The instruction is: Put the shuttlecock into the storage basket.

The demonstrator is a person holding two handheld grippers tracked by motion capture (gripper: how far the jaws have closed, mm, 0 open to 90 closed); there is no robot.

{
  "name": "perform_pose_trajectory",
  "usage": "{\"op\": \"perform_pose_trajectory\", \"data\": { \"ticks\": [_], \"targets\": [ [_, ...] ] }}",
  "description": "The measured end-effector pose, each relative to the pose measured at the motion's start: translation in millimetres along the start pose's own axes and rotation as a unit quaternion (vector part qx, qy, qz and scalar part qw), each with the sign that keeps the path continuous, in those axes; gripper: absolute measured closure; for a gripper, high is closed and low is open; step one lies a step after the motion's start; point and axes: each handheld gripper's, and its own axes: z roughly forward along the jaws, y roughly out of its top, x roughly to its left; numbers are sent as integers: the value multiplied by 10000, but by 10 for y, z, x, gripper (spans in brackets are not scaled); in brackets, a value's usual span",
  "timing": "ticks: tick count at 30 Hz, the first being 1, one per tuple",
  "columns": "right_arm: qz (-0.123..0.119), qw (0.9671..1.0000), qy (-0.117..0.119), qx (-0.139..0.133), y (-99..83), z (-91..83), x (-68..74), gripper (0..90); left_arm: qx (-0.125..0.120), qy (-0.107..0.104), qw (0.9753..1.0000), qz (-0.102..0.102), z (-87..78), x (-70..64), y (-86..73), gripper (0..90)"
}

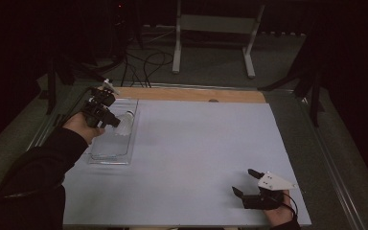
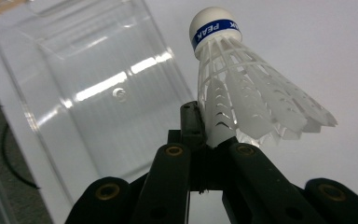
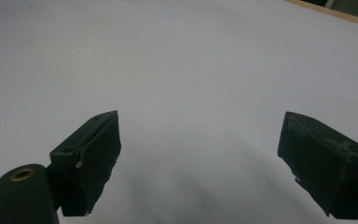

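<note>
High view: left gripper (image 1: pixel 109 115) is over a clear tray (image 1: pixel 126 152) at the worktop's (image 1: pixel 206 143) left edge, with a white shuttlecock (image 1: pixel 126 120) at its tip. The tray's walls are faint against the pale sheet. Right gripper (image 1: pixel 249 183) rests near the front right corner, well apart.

Left gripper view: jaws are pinched together on the shuttlecock's (image 2: pixel 247 93) skirt edge — cork end with the blue band points away, up-frame. The tray (image 2: pixel 98 88) lies beside and below it; whether the shuttlecock hangs over the tray or just off its rim is hard to tell. Judgement: very light, the plastic skirt is thin and springy and would deform under a hard squeeze; the cork is the firmer hold. The contact itself is hidden behind the jaws.

Right gripper view: jaws are spread wide with nothing between them — bare sheet below.
</note>
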Motion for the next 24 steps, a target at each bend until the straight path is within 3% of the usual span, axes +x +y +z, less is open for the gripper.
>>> {"op": "perform_pose_trajectory", "data": {
  "ticks": [6,11,17,20,24],
  "targets": [
    [2,10000,2,-6,-1,3,0,128,-51,85,9999,-83,-5,120,-3,900],
    [-3,10000,10,0,0,5,0,128,-123,-19,9999,-115,12,195,7,900],
    [-16,10000,5,6,1,1,1,128,-166,-40,9997,-150,102,250,28,900],
    [-13,10000,12,2,1,1,1,128,-169,-18,9998,-34,167,265,29,900],
    [-24,10000,13,10,2,2,3,128,-197,-76,9998,-54,243,304,26,900]
  ]
}}
